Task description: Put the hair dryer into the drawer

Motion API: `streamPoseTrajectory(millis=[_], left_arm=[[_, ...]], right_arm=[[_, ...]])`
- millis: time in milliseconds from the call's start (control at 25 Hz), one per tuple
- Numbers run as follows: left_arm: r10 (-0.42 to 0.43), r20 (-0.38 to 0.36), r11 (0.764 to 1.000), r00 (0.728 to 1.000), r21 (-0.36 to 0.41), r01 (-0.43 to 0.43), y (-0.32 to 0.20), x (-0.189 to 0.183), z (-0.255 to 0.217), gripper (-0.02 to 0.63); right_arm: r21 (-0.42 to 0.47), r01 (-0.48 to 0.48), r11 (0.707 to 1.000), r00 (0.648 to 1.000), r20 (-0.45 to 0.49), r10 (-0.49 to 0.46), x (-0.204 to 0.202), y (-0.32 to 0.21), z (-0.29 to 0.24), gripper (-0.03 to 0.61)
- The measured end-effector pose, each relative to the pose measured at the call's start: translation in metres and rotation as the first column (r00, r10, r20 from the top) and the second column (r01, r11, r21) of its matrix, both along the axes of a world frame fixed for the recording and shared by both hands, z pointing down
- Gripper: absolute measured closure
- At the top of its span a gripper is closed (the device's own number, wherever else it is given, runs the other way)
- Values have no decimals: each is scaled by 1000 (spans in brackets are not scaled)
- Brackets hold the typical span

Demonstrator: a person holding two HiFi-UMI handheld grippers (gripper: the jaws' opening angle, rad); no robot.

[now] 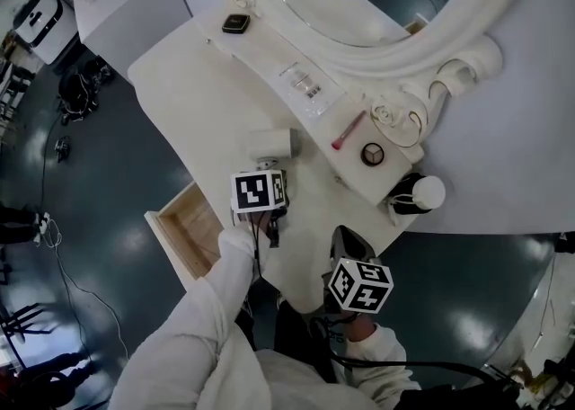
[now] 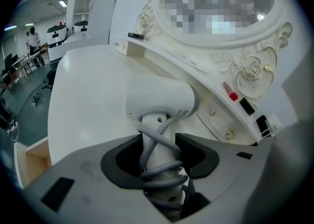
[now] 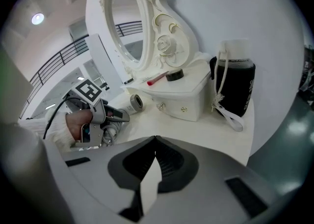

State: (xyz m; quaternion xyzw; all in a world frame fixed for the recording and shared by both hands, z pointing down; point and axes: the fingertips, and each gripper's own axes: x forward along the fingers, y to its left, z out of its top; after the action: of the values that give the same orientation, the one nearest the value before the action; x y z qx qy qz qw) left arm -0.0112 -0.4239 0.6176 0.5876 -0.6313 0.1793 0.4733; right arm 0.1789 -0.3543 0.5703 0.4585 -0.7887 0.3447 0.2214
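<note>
My left tongs (image 1: 268, 167) (image 2: 159, 142) are closed on the hair dryer (image 1: 269, 142) (image 2: 162, 101). Its white handle, with the grey cord wound round it, stands between the two pads, and both pads press on the coils. The dryer's barrel lies crosswise on the white bench (image 1: 198, 102), close to the front edge and about midway along it, with its underside on the bench top.

The drawer (image 1: 190, 224) stands pulled out from that same front edge, just to the left of my left tongs. Its bare wooden inside shows.

My right tongs (image 1: 346, 242) (image 3: 156, 139) have their tips together with nothing between them. They sit near the bench's right end, well apart from the dryer.

Along the back edge the raised shelf under the mirror frame (image 1: 377, 49) carries a red stick (image 1: 349, 129) and a round black case (image 1: 372, 154). A black bottle (image 1: 418, 192) (image 3: 235, 90) with a white cap stands at the right corner, just beside the shelf's end.
</note>
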Motion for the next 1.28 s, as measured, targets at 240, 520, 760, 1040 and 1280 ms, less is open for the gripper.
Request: streamPoseTrajectory(millis=[240, 520, 760, 1040, 1280], left_arm=[[-14, -52, 1000, 999, 27, 15, 28, -6, -9, 417], [0, -93, 996, 996, 90, 8, 58, -21, -31, 417], [-17, -102, 989, 995, 143, 32, 94, -49, -52, 416], [-76, -103, 981, 992, 171, 93, 145, -93, -67, 417], [-148, -125, 972, 981, 164, 168, 184, -128, -69, 416]], right_arm=[[15, 12, 1000, 1000, -10, -12, -15, 9, -4, 517], [39, 31, 999, 999, -22, -30, -44, 32, -16, 517], [65, 67, 996, 997, -29, -65, -78, 61, -31, 517], [107, 103, 989, 995, -31, -100, -117, 91, -49, 517], [129, 129, 983, 991, -34, -126, -141, 113, -64, 517]])
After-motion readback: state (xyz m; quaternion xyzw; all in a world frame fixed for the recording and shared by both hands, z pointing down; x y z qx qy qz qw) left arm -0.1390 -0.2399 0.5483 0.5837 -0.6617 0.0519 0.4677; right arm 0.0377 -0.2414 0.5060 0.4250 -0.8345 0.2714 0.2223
